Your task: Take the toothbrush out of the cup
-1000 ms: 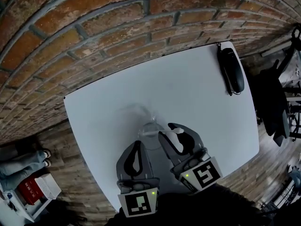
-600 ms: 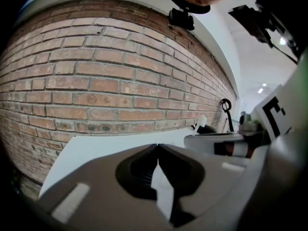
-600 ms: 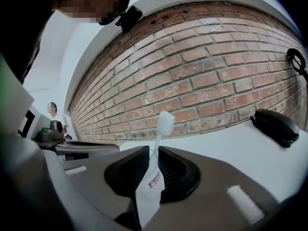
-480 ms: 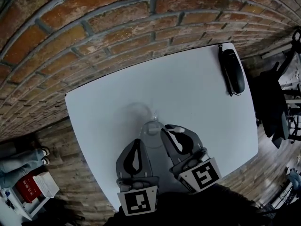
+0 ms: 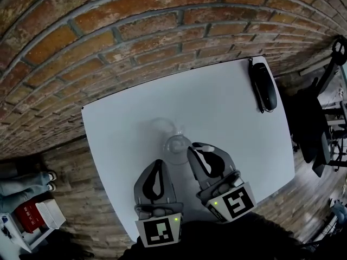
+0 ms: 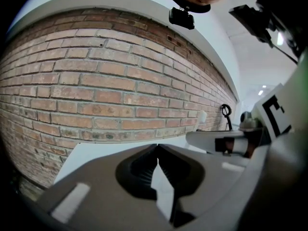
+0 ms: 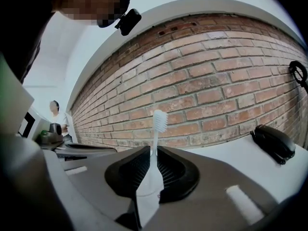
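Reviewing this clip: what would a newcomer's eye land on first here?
A white toothbrush stands upright between the jaws of the right gripper, which are closing on its handle, with the red brick wall behind it. In the head view, a clear glass cup sits on the white table just ahead of both grippers. A black object lies at the table's far right corner.

The left hand-held gripper [image 5: 158, 162] and right hand-held gripper [image 5: 198, 146] are grey, with black ribbed pads [image 7: 134, 171].

I see soft, even light; the white rectangular tabletop [image 5: 217, 107] carries only faint shadows. Fisheye bows the red brick wall [image 5: 135, 26] toward the edges; both gripper views blur up close, corners black.
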Available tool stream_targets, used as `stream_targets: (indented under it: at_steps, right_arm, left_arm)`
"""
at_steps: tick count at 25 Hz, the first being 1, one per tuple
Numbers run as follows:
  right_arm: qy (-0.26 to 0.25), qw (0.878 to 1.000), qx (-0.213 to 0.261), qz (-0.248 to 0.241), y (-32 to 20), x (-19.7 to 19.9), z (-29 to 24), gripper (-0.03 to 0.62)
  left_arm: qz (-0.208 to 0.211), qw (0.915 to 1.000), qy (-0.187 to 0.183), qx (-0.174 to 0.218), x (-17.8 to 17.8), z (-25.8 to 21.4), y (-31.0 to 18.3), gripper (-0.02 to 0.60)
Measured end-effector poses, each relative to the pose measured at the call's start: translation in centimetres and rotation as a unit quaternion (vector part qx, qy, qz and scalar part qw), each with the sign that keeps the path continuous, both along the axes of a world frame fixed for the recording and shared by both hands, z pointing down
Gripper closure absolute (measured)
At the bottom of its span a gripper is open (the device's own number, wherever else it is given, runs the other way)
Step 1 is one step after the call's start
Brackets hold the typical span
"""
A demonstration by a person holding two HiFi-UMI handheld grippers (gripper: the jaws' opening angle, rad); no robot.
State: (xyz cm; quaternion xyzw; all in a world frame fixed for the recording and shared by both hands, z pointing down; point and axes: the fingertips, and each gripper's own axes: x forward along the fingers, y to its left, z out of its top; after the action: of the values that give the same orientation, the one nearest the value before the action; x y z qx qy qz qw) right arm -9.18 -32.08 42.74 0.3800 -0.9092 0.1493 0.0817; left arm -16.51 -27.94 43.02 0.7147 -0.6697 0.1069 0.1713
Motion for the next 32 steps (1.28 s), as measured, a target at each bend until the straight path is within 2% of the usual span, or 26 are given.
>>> stream_targets:
  at_steps: [11, 22, 32]
  right_arm:
    - [-0.017, 0.998, 0.053, -0.004, 2.5, -0.5, -5.2, 0.548]
    - [-0.03, 0.993, 0.113, 0.001, 7.1, -0.1, -10.2, 0.548]
    - [-0.035, 0.983, 0.18, 0.011, 13.9, 0.4, -14.9, 0.548]
  left_arm:
    - [-0.001, 0.9991, -0.004, 0.041, -0.1, -3.8, 2.4, 0.572]
    - [0.018, 0.9964, -0.009, 0.082, 0.7, -7.3, 6.2, 0.572]
    - [0.049, 0.9871, -0.015, 0.152, 1.7, -11.9, 11.8, 0.572]
